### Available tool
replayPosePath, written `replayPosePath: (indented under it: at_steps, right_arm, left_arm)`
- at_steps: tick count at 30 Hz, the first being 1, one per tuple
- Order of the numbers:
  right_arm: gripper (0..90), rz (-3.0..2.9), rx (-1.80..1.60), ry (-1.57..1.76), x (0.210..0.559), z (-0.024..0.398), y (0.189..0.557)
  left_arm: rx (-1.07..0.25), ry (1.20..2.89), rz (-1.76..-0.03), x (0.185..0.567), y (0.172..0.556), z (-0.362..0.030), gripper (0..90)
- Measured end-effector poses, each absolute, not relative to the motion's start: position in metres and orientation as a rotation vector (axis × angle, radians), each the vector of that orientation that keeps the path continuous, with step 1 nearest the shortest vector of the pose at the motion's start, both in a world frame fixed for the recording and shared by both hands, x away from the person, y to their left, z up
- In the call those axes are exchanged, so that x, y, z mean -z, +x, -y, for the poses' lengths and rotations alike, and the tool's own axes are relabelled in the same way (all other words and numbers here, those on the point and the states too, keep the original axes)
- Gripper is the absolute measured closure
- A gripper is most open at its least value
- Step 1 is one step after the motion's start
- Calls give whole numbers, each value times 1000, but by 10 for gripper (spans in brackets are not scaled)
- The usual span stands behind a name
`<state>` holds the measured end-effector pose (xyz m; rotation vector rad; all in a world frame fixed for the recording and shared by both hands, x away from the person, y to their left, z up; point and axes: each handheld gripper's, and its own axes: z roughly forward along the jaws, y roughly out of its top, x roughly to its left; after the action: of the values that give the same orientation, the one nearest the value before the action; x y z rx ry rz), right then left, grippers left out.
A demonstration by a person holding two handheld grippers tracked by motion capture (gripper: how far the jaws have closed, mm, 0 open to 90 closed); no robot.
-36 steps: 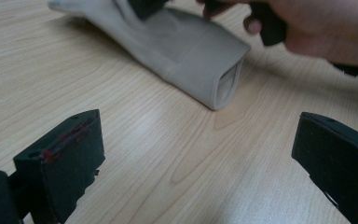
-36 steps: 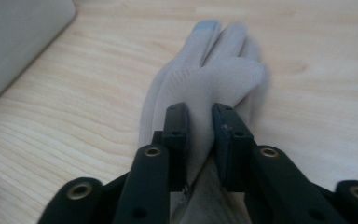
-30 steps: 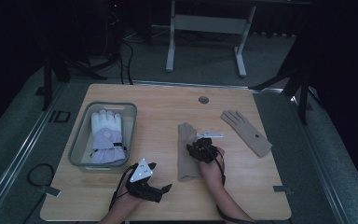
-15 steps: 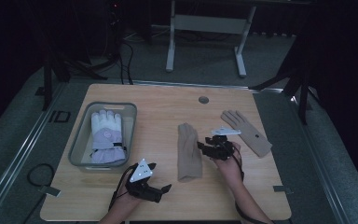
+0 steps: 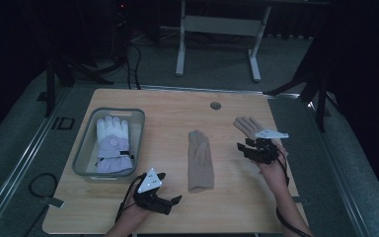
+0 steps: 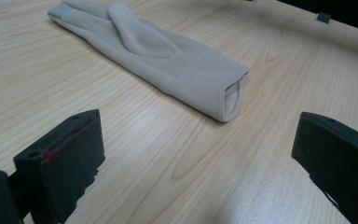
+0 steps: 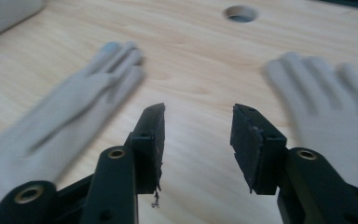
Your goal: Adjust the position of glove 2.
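A dim lab or studio recording space: a pale wooden table (image 5: pixel 177 103) on grey carpet, black curtains behind, a grey metal stand (image 5: pixel 217 29)

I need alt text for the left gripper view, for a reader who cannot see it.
A beige glove lies flat on a light wooden table, its open cuff nearest the camera. The left gripper frames it from below, black jaws wide apart and holding nothing.

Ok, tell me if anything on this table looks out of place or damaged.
Nothing looks damaged or spilled. Two beige gloves lie apart on the table: one mid-table, one by the right gripper. A white winter glove lies in the grey bin.
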<state>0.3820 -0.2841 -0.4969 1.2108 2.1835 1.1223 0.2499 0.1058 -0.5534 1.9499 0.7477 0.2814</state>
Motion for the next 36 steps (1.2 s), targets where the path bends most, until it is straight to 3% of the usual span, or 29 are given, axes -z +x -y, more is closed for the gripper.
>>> replayPosePath:
  at_steps: [15,24,36]
  right_arm:
    - [564,-2097,-986,1327,505,351,412]
    - [552,-2073,-950,1365,504,365,434]
    - [525,-2153,-902,1398,536,369,455]
  left_arm:
    - [-271,1945,-749,554,250,-105,24]
    - [-264,1948,-743,555,249,-104,24]
    - [-253,1952,-747,557,249,-102,24]
